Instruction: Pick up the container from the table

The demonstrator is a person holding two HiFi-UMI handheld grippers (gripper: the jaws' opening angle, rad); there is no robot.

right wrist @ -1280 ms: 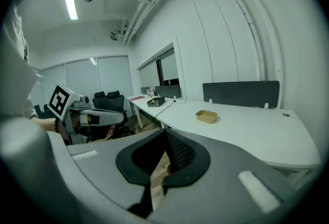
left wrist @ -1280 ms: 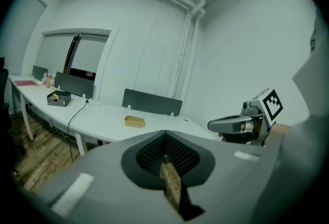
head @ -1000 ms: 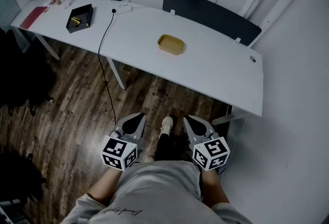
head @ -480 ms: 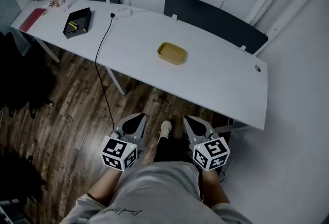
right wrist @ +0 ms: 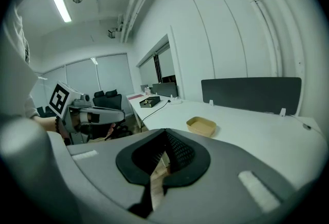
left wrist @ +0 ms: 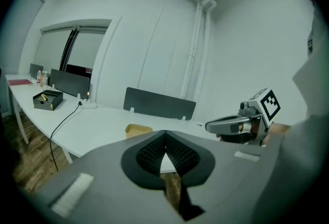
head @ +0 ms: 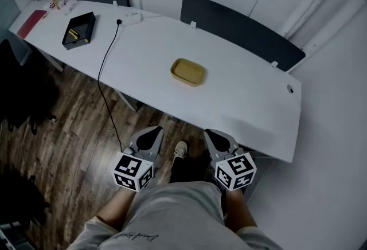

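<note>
Tan shallow container with rounded corners (head: 188,71) sits on the long white table (head: 246,102), roughly mid-depth and well ahead of both of your grippers. Its open top shows only its own tan floor. In the left gripper view it lies just above the jaw tips (left wrist: 139,129); in the right gripper view it lies to the right of them (right wrist: 201,126).

Far along the table to your left stands a black open rectangular tray (head: 78,30) holding a small yellow item (head: 73,32); what that item is cannot be made out. A thin black cable (head: 106,65) runs from the table's back edge down to the dark wooden floor (head: 69,122).

Your left gripper (head: 150,134) has its jaws brought together at the tips with nothing between them (left wrist: 164,135). Your right gripper (head: 217,137) is likewise closed on nothing (right wrist: 165,134). Both hang off the table's near edge, over the floor.

Compared with a second ago, the table has drawn nearer in the head view: the container sits lower in the picture and the near edge now lies just above the gripper tips. The grippers keep the same spots in that view, jaws unchanged.
</note>
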